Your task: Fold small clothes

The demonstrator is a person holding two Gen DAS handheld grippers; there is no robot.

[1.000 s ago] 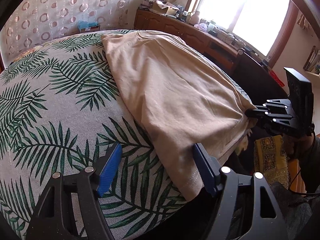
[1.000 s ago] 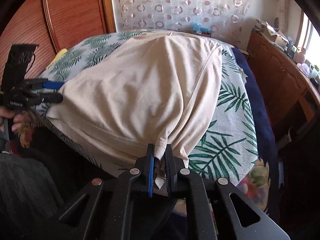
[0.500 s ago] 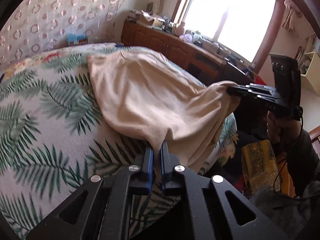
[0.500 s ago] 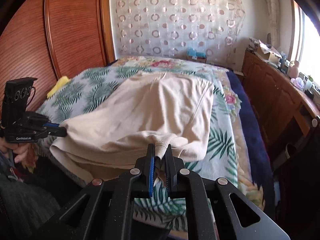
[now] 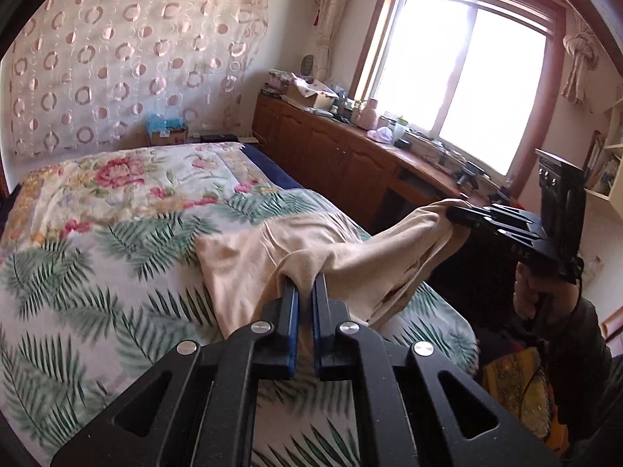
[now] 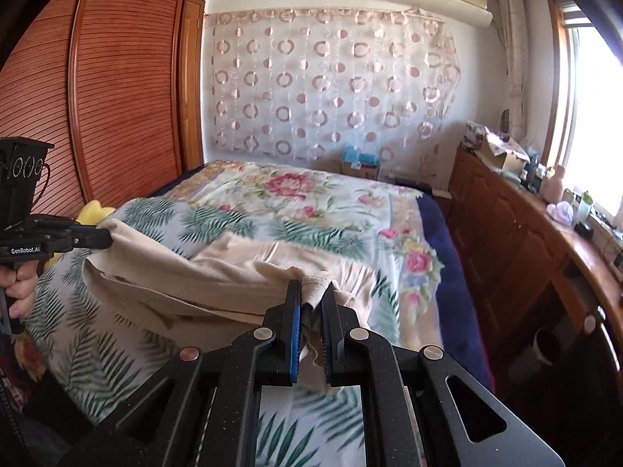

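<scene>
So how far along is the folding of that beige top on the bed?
Early. Done: each hand-held gripper, left and right, is shut on a near corner of the beige top. In hand: that edge is lifted off the bedspread, the far part lying flat. Left: laying the edge over, then further folds; no finished fold shows.

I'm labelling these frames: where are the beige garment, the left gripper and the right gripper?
beige garment (image 5: 249, 257), left wrist view, flat part lying on the bed.
left gripper (image 5: 305, 284), left wrist view, between its fingertips.
right gripper (image 6: 314, 290), right wrist view, between its fingertips.
</scene>
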